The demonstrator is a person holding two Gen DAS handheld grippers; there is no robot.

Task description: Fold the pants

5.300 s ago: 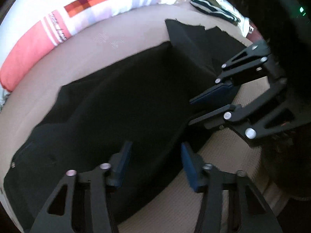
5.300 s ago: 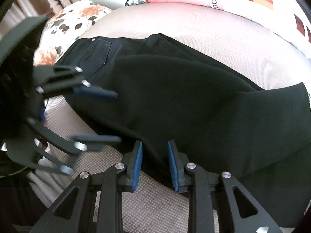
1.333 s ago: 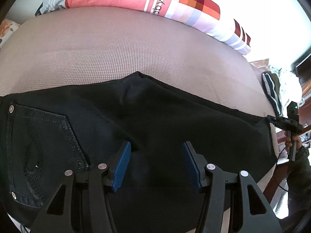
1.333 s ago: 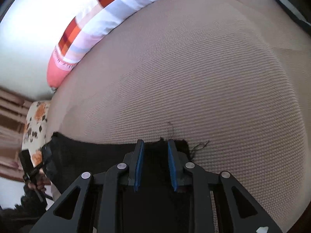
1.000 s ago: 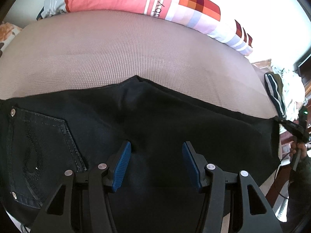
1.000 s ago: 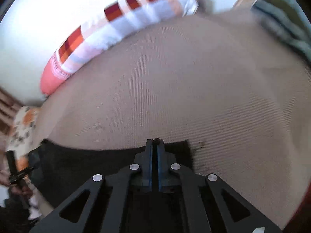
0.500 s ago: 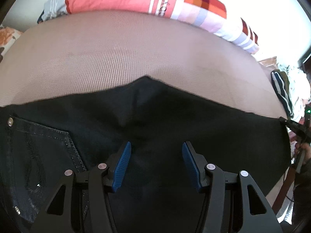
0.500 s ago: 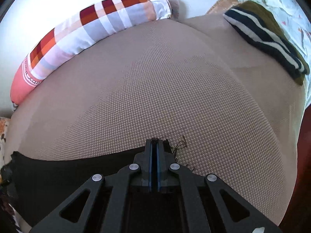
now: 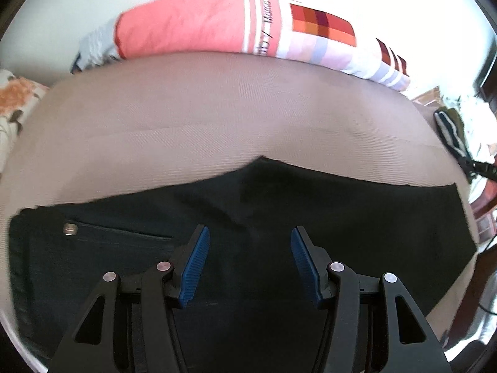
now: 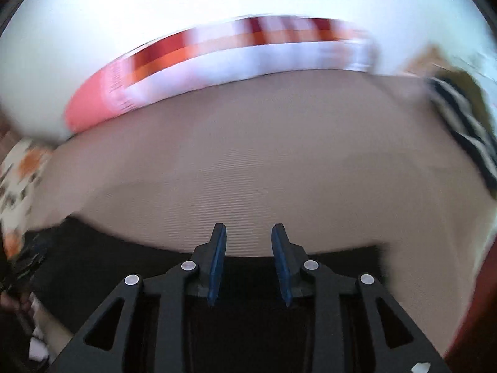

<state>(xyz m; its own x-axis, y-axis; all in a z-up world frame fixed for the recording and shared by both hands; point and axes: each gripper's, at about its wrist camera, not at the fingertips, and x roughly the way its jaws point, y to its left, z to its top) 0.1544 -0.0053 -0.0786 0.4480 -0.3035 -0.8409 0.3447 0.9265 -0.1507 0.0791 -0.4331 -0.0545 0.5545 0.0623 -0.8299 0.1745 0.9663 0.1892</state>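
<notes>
The black pants (image 9: 341, 217) lie flat across the tan bed, back pocket and rivet (image 9: 69, 229) at the left, leg hem at the right. My left gripper (image 9: 248, 236) hovers over their middle, open, with nothing between its blue pads. In the blurred right wrist view the right gripper (image 10: 248, 230) is over the pants' far edge (image 10: 124, 255). Its jaws are opening, with nothing between them. At the far right of the left wrist view, the right gripper (image 9: 480, 168) shows small, off the hem.
The tan bed surface (image 9: 217, 115) stretches beyond the pants. A pink, red and white striped bolster (image 9: 217, 25) lies along its far edge. A floral pillow (image 9: 12, 99) sits at the left and a dark striped garment (image 10: 466, 124) at the right corner.
The right gripper, shut on the leg hem before, has let go, opened and swung back along the pants. The left gripper has drawn back a little, still open.
</notes>
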